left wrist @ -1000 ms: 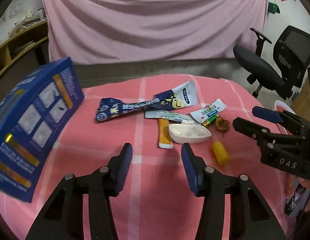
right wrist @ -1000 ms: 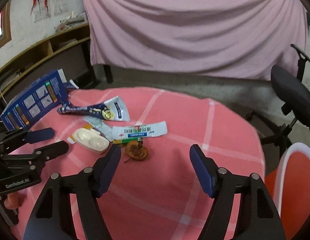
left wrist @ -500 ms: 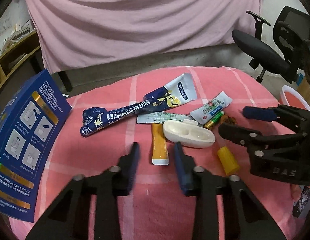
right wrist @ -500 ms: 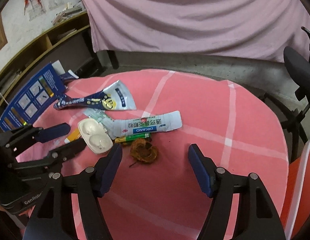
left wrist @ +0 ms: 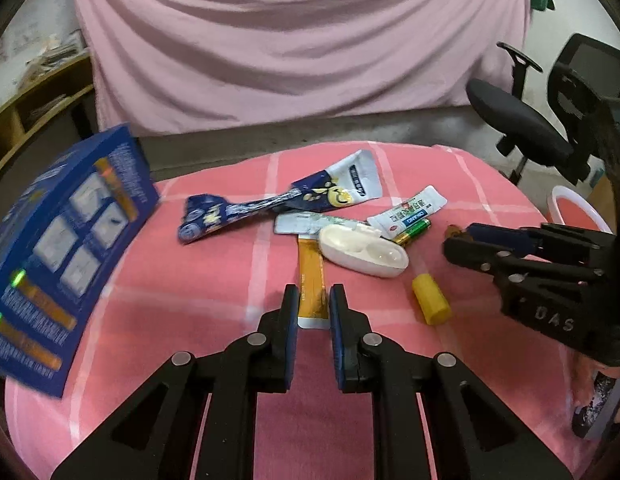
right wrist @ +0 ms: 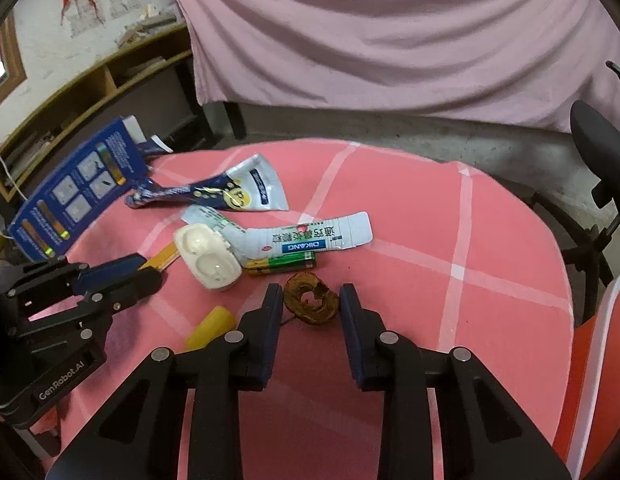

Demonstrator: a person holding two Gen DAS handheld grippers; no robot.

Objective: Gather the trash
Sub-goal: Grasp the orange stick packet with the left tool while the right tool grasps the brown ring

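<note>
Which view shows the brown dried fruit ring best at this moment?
The right wrist view: the brown dried fruit ring lies whole between the right hand-held gripper fingers. In the left wrist view only a brown sliver peeks out beside that hand-held gripper.

battery (right wrist: pixel 280 263) behind peel (right wrist: pixel 311 298), apparently apart

The left gripper (left wrist: pixel 314 304) hangs low over the pink checked tablecloth (left wrist: pixel 189 320), its fingers drawn close on either side of the near end of an orange sachet (left wrist: pixel 311 276), a narrow gap showing each side. Just beyond lie a white plastic case (left wrist: pixel 362 251), a green battery (left wrist: pixel 413 231), a white sachet (left wrist: pixel 408 216) and a yellow cap (left wrist: pixel 430 304). The right gripper (left wrist: pixel 456 238) reaches in from the right. A blue box (left wrist: pixel 65 248) stands at left
</note>
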